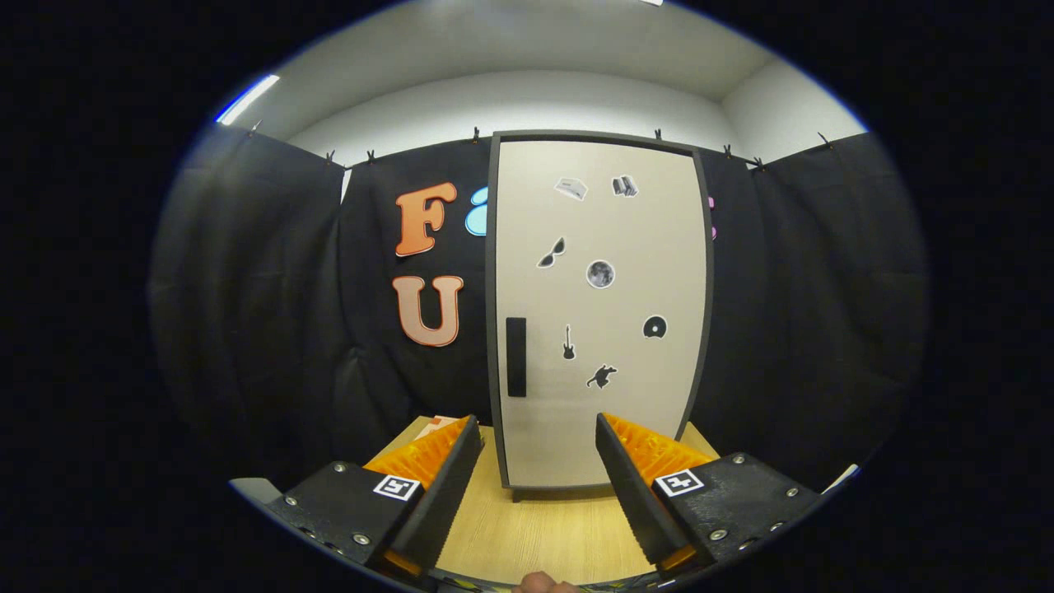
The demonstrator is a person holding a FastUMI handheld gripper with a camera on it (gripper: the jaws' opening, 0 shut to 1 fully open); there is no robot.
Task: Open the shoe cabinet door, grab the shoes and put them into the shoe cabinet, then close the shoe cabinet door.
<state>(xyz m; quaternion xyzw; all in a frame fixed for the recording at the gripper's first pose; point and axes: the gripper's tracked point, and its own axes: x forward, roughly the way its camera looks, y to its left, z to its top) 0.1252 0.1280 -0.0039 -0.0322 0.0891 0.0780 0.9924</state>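
The shoe cabinet (599,313) stands upright on the wooden table, straight ahead of my fingers. Its pale door is closed, framed in dark grey, with several small black stickers on it. A black vertical handle (515,357) sits near the door's left edge, low down. My gripper (537,445) is open, well short of the cabinet, with nothing between its fingers. The bottom of the door shows in the gap between them.
The light wooden table (535,535) runs from under my fingers to the cabinet's foot. Black cloth walls close in on both sides and behind. A small pale object (439,423) lies on the table just left of the cabinet, partly hidden by my left finger.
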